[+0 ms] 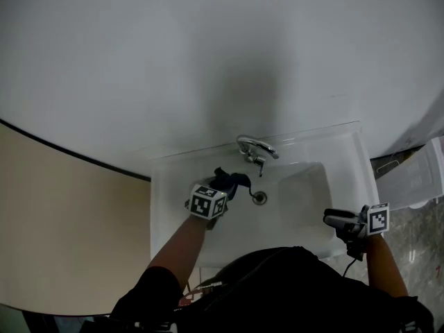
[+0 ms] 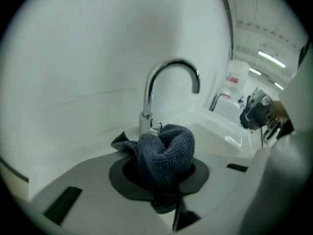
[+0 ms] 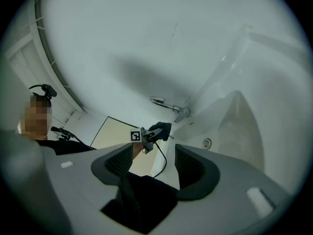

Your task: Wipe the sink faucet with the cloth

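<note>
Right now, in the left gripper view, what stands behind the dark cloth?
The chrome faucet rises just behind the cloth, which the left hand-held gripper holds. Its base is partly covered by the cloth; whether they touch cannot be seen.

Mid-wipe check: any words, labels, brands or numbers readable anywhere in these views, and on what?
No text is readable.
Red label on the white box: too blurred to read.
Left marker cube, right marker cube: black-and-white squares, no words.
Faucet, cloth: no print visible.
</note>
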The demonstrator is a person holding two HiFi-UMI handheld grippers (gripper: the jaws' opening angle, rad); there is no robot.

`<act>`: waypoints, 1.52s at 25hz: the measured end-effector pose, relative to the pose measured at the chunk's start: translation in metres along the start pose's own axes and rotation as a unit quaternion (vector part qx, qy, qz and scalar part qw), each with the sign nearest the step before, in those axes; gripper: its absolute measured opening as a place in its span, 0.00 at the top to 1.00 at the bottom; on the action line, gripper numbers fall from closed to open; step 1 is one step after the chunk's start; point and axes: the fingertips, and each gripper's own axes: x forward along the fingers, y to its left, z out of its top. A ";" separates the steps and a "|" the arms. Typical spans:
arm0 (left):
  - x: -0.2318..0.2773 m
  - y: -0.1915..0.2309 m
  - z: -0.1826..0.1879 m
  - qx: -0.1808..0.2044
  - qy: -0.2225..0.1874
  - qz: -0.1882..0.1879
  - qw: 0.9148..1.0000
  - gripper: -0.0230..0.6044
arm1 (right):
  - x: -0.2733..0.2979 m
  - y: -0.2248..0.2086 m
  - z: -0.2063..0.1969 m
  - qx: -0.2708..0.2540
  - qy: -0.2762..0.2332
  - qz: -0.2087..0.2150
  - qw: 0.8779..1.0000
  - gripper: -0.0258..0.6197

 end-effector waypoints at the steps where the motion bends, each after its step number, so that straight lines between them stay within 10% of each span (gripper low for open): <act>1: -0.021 -0.005 0.000 -0.025 -0.030 -0.006 0.999 0.85 | 0.003 0.003 0.007 -0.013 0.003 0.002 1.000 0.56; 12: -0.207 0.024 -0.004 -0.130 -0.278 -0.067 0.949 0.85 | 0.085 0.087 0.043 -0.241 -0.059 -0.068 0.966 0.64; 19: -0.273 0.041 -0.014 -0.139 -0.312 -0.102 0.934 0.85 | 0.119 0.122 0.034 -0.288 -0.115 -0.145 0.940 0.96; 30: -0.289 0.003 -0.015 -0.152 -0.375 -0.082 0.911 0.85 | 0.079 0.144 0.049 -0.356 -0.131 -0.155 0.912 0.96; 38: -0.291 -0.009 -0.014 -0.164 -0.371 -0.079 0.911 0.85 | 0.072 0.132 0.043 -0.378 -0.113 -0.171 0.903 0.96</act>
